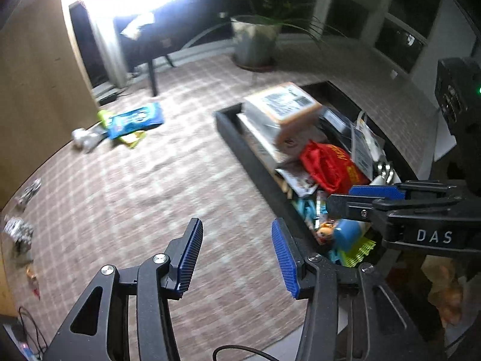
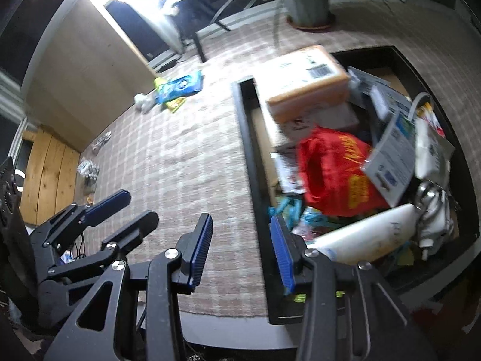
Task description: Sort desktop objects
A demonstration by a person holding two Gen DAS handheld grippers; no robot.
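**Both grippers empty above the cloth; black tray already loaded, loose items left to collect**

Step in hand: judged to be a transit between picks. The left gripper (image 1: 237, 254) stands released, its ribbed blue pads apart with nothing but checked cloth between them. The right gripper (image 2: 245, 248) is likewise released and empty, poised over the near left wall of the shallow black rectangular tray (image 2: 251, 156). Both views are motion-blurred.

Location of task items: the tray holds a heap of goods, namely a tan cardboard box with a printed label (image 2: 306, 81) on top, a crumpled red plastic bag with yellow lettering (image 2: 333, 168), a smooth white tube-shaped bottle (image 2: 369, 237) lying on its side, and assorted printed cards and packets. Still outside, well apart from the tray at the cloth's far edge, lie a flat glossy blue packet (image 1: 135, 120) with yellow-green packets beside it and a small crumpled white object (image 1: 82, 140). Small silvery metallic bits (image 1: 19, 230) sit near the left border; their nature cannot be made out.

Next move, as a judgement: one gripper must travel to a loose item. The packets are thin and lie flat on a woven, textured pink-and-white checked tablecloth (image 1: 150, 195), so the pads need to catch an edge or pinch a fold; the slick film may slip.
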